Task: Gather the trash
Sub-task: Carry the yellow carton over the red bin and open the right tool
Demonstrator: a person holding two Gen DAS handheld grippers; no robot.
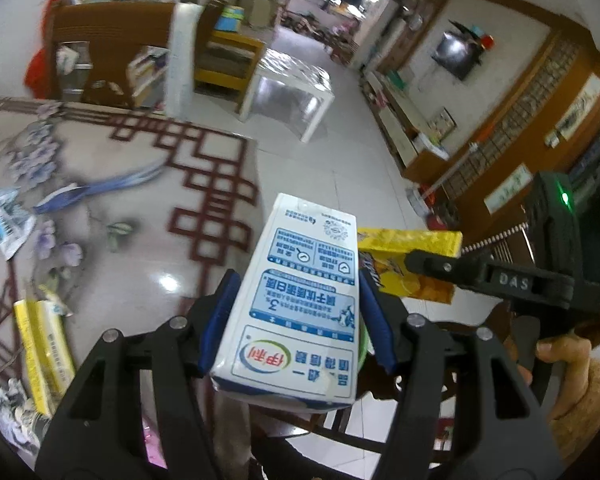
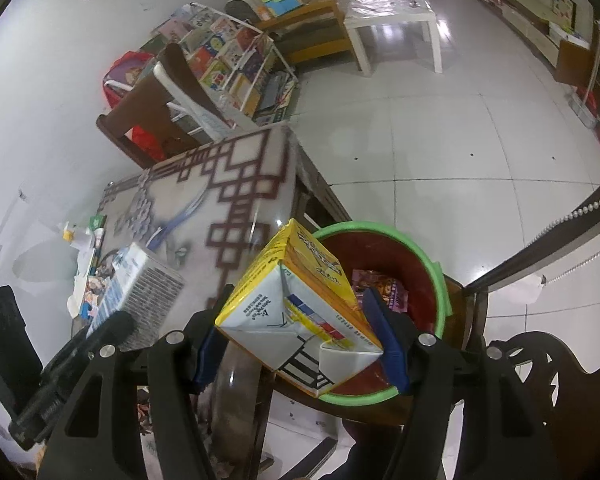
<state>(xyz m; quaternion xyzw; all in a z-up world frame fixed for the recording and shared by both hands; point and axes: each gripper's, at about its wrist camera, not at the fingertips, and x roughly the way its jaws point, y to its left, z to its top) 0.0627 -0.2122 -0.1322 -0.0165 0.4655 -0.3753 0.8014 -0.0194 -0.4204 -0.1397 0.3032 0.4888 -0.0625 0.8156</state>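
Grippers mid-carry: my left gripper pinches a white milk carton, my right gripper a yellow drink carton, over the green-rimmed bin. Next, I judge: release above it; wrappers remain on the table.

The table has a glossy pale top with a dark red lattice border and a blue floral print. On it lie a crumpled white wrapper near the left edge, a flattened yellow carton closer in, and crumpled paper just beside that carton. Past the table's edge, a bin with a green rim sits on a dark wooden chair over the white tiled floor.
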